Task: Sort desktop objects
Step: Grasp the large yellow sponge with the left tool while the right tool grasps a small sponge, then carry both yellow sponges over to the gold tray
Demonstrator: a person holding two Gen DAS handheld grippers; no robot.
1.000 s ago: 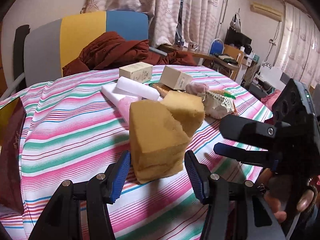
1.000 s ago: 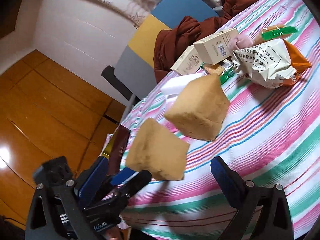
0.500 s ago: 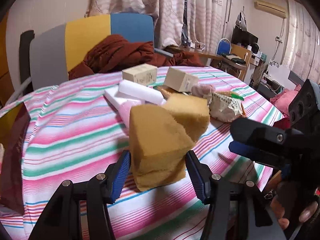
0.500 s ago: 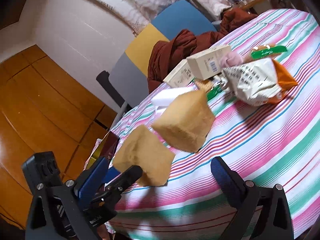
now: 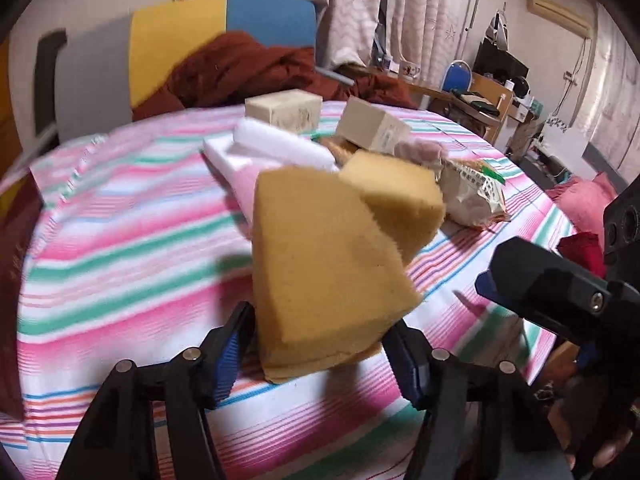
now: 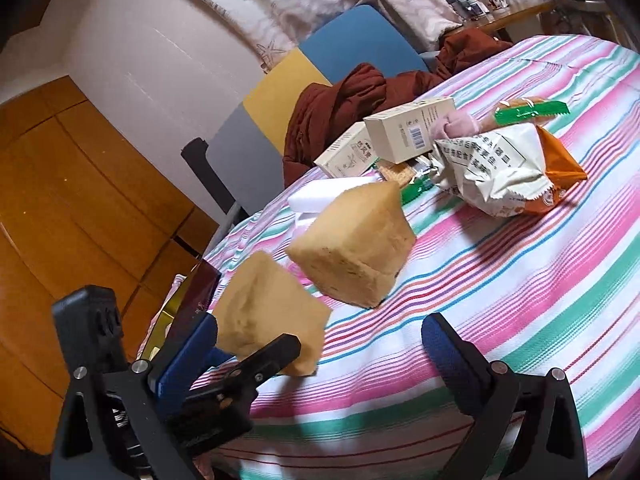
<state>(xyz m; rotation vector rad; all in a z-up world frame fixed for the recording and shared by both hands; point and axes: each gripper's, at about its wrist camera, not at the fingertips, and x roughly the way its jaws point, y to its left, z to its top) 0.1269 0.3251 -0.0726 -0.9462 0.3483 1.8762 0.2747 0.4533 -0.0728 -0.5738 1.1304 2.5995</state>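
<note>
A tan sponge (image 5: 320,272) sits tilted between the blue pads of my left gripper (image 5: 320,344), just above the striped tablecloth (image 5: 120,248) near its front edge. The jaws are opening, and the pads still touch the sponge's narrow lower end. The right wrist view shows the same sponge (image 6: 272,312) over the left gripper's black finger. A second, paler sponge (image 5: 396,196) (image 6: 356,244) rests on the cloth right behind it. My right gripper (image 6: 320,340) (image 5: 490,270) hovers open to the right, with nothing between its fingers.
Behind the sponges lie white foam blocks (image 5: 276,148), two cream boxes (image 5: 284,108) (image 5: 372,126), a pink item (image 5: 420,150) and snack bags (image 6: 496,168). A chair with a maroon cloth (image 5: 240,68) stands at the far edge. A dark red box (image 6: 196,296) lies at the table's left edge.
The left gripper's jaws have spread wider and the sponge between them has swelled and tilted. The gripper has sunk toward the cloth. The right gripper has kept its place, rolling slightly.
</note>
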